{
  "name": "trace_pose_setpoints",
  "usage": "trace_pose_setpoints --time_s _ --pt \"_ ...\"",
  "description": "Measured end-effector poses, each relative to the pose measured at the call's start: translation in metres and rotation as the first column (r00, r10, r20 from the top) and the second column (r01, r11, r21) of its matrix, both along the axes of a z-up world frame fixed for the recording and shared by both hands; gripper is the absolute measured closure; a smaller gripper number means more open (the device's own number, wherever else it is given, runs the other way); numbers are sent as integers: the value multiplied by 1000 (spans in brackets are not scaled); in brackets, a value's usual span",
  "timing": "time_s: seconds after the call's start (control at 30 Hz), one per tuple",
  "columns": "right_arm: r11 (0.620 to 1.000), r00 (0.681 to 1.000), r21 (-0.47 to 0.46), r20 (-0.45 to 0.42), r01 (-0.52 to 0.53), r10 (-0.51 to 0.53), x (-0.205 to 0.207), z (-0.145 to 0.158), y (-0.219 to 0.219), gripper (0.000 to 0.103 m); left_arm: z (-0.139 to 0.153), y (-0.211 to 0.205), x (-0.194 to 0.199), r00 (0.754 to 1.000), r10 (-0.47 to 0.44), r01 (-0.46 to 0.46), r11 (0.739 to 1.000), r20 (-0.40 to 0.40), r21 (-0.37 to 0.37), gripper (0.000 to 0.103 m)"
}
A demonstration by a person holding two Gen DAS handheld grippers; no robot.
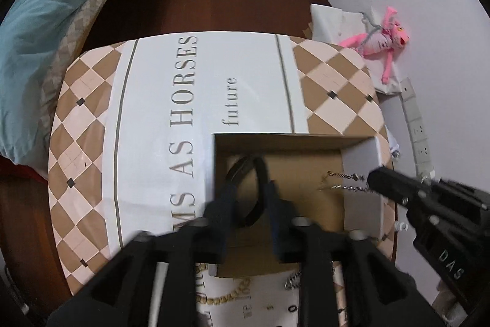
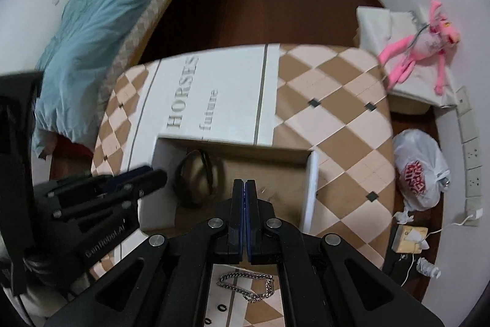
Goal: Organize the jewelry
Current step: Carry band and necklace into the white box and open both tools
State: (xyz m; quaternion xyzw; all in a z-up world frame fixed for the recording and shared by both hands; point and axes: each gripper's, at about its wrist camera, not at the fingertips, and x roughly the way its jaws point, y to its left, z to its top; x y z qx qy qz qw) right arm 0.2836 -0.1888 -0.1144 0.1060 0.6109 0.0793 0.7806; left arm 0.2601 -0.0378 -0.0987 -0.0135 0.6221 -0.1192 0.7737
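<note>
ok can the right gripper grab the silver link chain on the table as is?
Probably not yet: the right gripper is shut on a twisted chain over the box; the link chain lies uncovered but under its body, behind the fingertips.

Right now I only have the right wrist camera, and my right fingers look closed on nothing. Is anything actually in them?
Observer: Yes. The left wrist view shows a twisted silver chain hanging from the right gripper over the cardboard box.
Operator: Does the left gripper have the black bangle?
Observer: No firm hold. The left gripper is open, with a finger on each side of the black bangle inside the box. I cannot tell whether they touch it.
Operator: Any jewelry outside the box on that side?
Observer: A beige bead strand lies in front of the box, under the left gripper.
</note>
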Motion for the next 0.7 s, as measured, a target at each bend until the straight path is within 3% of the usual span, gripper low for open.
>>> trace_pose_setpoints --time_s 0.03,0.1,0.13,0.2,0.27,0.3,0.4,0.47,0.7 --pt "1000 1000 0 -7 -2 2 1 -2 -1 102 -1 2 3 1000 11 -11 1000 -5 -5 32" --pt "1000 1000 -1 -17 -1 1 2 -5 -3 102 1 5 4 1000 23 -23 1000 5 -14 16" --pt "1000 1000 3 -20 0 0 2 -6 -4 100 2 7 5 1000 29 -29 1000 11 -11 16" --pt "1000 1000 -6 -18 5 -5 3 -6 -8 83 5 10 4 999 40 -40 999 26 -2 15" --pt "999 1000 -38 -7 15 -15 1 -4 -9 32 8 12 2 998 48 -48 999 51 14 14" --pt "998 1000 -55 -4 23 -23 -1 -4 -10 24 9 13 1 997 50 -52 998 65 23 12" --pt "983 998 -173 -9 57 -59 -10 -8 -11 17 12 15 -7 992 51 -60 995 112 80 10" --pt "965 996 -251 -8 80 -85 -19 -14 -11 4 12 17 -14 987 59 -77 990 150 118 9" --pt "942 993 -318 -16 106 -117 -46 -35 -5 3 1 21 -35 983 48 -82 978 176 190 7"
